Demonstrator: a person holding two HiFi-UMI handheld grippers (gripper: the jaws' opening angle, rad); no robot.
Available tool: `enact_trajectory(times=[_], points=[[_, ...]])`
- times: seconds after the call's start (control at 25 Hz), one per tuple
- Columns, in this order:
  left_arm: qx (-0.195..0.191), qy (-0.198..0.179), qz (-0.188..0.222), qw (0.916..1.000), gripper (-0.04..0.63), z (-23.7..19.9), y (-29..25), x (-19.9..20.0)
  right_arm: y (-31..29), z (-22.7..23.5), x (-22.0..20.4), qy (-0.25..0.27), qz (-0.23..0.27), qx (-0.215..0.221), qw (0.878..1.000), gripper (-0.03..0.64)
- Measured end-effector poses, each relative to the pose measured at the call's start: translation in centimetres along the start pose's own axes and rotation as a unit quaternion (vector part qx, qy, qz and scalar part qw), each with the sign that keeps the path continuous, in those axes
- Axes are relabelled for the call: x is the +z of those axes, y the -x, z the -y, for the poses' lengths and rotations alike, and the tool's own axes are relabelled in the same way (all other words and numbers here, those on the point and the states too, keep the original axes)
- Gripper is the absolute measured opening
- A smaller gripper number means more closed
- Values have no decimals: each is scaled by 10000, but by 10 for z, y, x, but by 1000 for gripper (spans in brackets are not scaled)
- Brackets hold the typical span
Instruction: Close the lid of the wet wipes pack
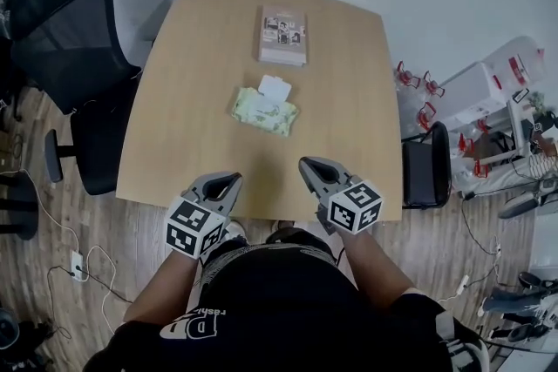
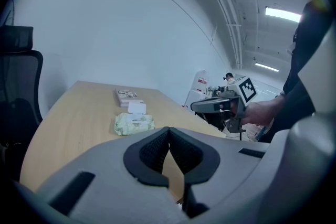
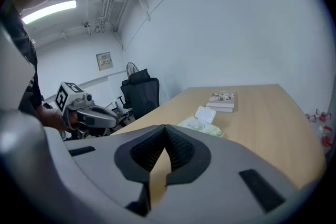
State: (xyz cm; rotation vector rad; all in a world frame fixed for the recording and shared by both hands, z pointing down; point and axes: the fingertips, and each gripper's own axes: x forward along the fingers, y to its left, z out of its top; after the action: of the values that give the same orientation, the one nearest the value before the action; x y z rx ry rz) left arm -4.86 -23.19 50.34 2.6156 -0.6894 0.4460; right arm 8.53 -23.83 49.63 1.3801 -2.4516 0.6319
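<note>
Table [image 1: 174, 100]: pale wood.
Wipes pack [image 1: 264, 113]: central; probably soft, light, slippery.
Lid [image 1: 275, 87]: open, likely stiff; press here.
Left gripper [image 1: 233, 179], right gripper [image 1: 306, 163]: clenched, empty.

Smooth, matt wood-grain counter [image 1: 166, 126]; wet wipes pack [image 1: 257, 111] in soft, crinkled pale-green film, its lid [image 1: 274, 88] rigid white plastic; left gripper [image 1: 228, 179] and right gripper [image 1: 309, 163] in matt grey plastic with ribbed black pads [image 2: 152, 152]
</note>
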Motion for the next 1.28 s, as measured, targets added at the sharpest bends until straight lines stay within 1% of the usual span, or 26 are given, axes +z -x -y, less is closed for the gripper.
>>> enact_trajectory(times=[0.2,0.32,0.44,0.68,0.88,1.0,1.28], points=[[346,161,76,9992,18,-12,-2,5,-32,34,24,332,-97,-17,9994,5],[509,264,72,9983,17,-17,-5,3,-53,54,27,450,-217,-31,9987,6],[643,350,52,9973,18,-22,-6,2,-75,77,24,449,-378,-74,9983,6],[840,566,-116,9948,17,-28,-5,-11,-114,120,12,297,-699,-196,9969,8],[1042,690,-140,9921,18,-34,-4,-14,-138,149,10,482,-856,-336,9946,9],[1113,745,-139,9909,18,-34,-5,-13,-148,163,11,579,-932,-388,9932,40],[1209,881,-234,9885,18,-36,-7,-19,-176,179,16,847,-1041,-353,9903,63]])
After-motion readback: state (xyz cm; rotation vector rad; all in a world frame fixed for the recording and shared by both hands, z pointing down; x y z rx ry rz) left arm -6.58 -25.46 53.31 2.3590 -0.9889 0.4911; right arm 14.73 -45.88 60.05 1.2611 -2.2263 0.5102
